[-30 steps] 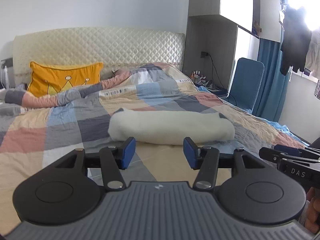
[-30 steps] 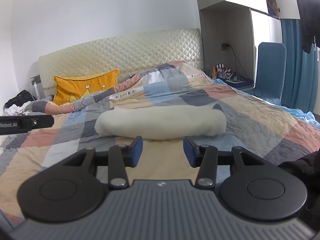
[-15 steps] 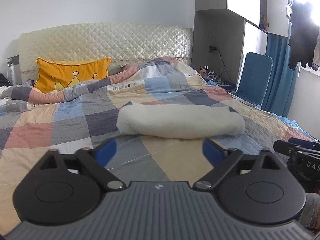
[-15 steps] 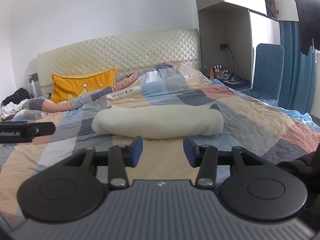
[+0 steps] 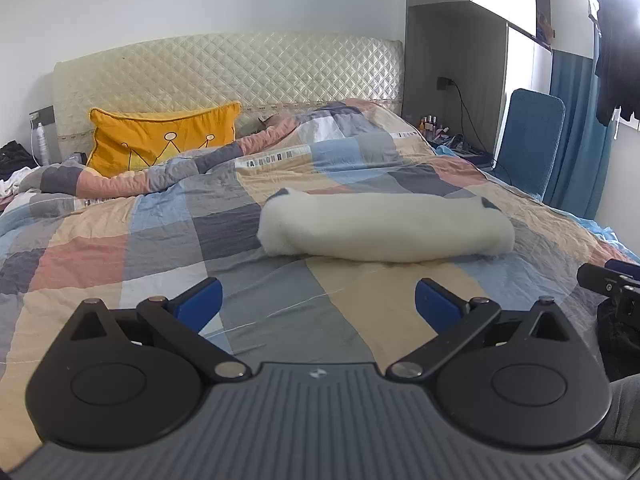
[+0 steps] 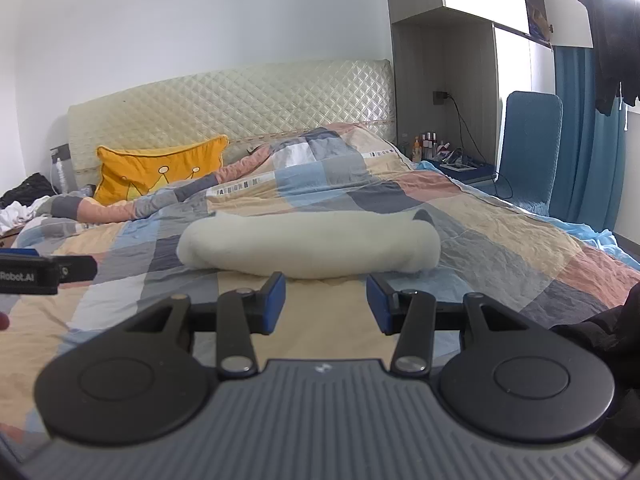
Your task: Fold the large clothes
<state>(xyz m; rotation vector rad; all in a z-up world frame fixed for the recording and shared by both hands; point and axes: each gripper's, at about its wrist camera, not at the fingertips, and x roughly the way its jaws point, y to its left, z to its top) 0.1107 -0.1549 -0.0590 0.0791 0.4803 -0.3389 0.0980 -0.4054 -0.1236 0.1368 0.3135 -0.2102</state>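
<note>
Two tongs are held low over a bed (image 5: 100,256) with a checked quilt (image 6: 500,232) in blue, grey, pink and sand colours. The left tongs (image 5: 318,304) have their jaws spread very wide and they are opening at this moment; nothing is between the blue pads (image 5: 200,302), only the quilt shows in the gap. The right tongs (image 6: 326,304) stand partly open, with a smaller gap, and nothing is between their pads either.

The folded cream garment (image 5: 384,228) lies on the quilt just ahead of both tongs, as a long soft roll that goes across the bed. In the left wrist view it is ahead and a little to the right of the gap. In the right wrist view the garment (image 6: 308,244) is straight ahead, just beyond the pads, but not touching them. A small dark corner shows at its right end.

Behind the garment, far ahead and to the left, a yellow cushion (image 5: 160,140) with a crown drawing leans on the padded cream headboard (image 5: 240,68). Far ahead to the right stands a blue chair (image 5: 528,140) beside a blue curtain (image 6: 592,140).

At the right edge of the left wrist view a part of the right tongs is seen, and at the left edge of the right wrist view a black part of the left tongs.
</note>
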